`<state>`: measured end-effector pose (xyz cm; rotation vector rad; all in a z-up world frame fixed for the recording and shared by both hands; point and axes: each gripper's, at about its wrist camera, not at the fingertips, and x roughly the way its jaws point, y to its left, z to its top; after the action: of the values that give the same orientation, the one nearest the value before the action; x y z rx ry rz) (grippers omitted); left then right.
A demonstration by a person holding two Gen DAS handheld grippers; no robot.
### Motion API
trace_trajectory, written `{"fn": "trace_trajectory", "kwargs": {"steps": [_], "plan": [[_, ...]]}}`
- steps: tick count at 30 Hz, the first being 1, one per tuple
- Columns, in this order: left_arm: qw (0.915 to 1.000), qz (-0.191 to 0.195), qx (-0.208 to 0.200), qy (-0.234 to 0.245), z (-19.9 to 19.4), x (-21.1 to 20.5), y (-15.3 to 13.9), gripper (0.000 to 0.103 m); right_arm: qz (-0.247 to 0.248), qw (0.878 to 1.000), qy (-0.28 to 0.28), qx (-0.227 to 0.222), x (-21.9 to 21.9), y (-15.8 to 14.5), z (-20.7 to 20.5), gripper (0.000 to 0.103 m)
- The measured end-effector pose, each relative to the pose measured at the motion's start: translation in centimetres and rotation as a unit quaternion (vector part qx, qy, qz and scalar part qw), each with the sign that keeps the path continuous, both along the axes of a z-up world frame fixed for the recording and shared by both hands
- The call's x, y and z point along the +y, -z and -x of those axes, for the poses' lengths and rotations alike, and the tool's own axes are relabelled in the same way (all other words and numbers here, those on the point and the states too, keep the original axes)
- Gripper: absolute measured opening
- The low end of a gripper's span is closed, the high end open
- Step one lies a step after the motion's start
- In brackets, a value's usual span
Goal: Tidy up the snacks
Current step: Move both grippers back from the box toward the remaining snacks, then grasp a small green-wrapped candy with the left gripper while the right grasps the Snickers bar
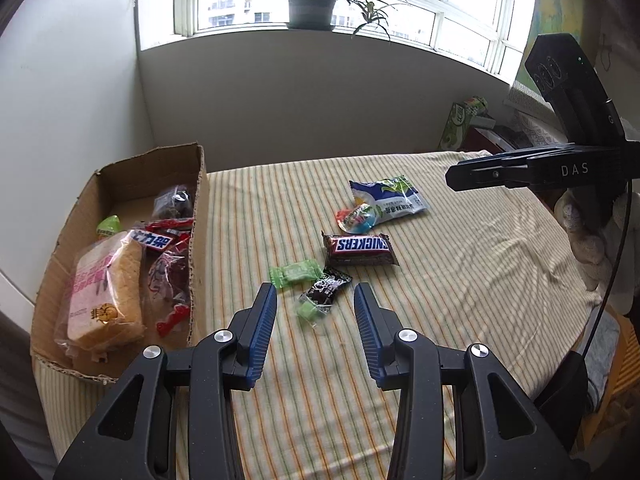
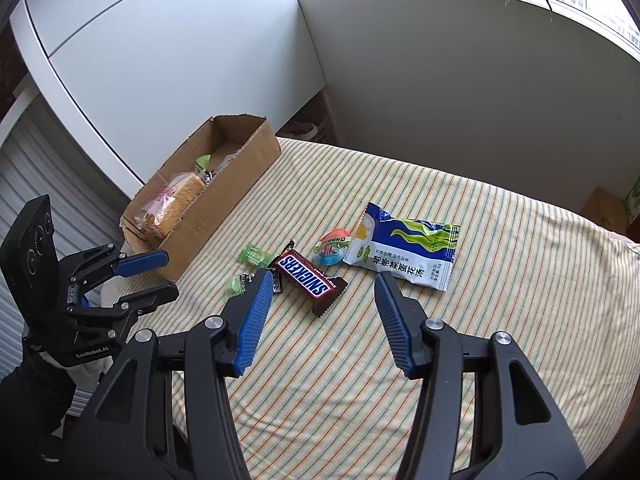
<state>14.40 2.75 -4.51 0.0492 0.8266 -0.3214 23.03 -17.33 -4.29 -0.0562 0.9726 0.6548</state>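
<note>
Snacks are seen in two groups on a striped tablecloth [image 1: 460, 280]: some already lie in a cardboard box [image 1: 200, 216], and six remain loose to the right of that box. Nearest the box are a green wrapped candy [image 1: 294, 274], a small black-wrapped candy [image 1: 329, 289] and a smaller green candy [image 1: 308, 311]; farther from it lie a Snickers bar [image 2: 310, 278], a round jelly cup [image 2: 333, 249] and a blue-and-white soup packet [image 2: 404, 250] printed with Chinese characters, too small to be read reliably. Inside the box a wrapped bread slice [image 1: 105, 292] is seen beside red packets. The left gripper [image 1: 316, 300] is held released, empty, with the small candies just beyond its fingertips. The right gripper [image 2: 322, 286] is likewise spread wide and empty, with the Snickers bar ahead between its fingers. "GenRobot.AI" is read on the left device and "DAS" on the right one. The bar is judged light, fairly stiff and slick in its wrapper; it is probably best pinched across its middle. The small candies are judged very light and crinkly, likely to slide on the cloth.
</note>
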Motion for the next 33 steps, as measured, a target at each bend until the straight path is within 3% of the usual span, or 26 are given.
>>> {"fn": "trace_trajectory", "kwargs": {"steps": [12,33], "plan": [[0.9984,-0.03,0.038,0.029,-1.0,-2.4,3.5,0.039,0.03,0.998,-0.048,0.02,3.0,3.9,-1.4,0.055],[0.997,-0.03,0.071,0.003,-3.1,-1.9,6.7,0.039,0.089,0.989,-0.112,0.021,8.5,7.9,-3.2,0.055]]}}
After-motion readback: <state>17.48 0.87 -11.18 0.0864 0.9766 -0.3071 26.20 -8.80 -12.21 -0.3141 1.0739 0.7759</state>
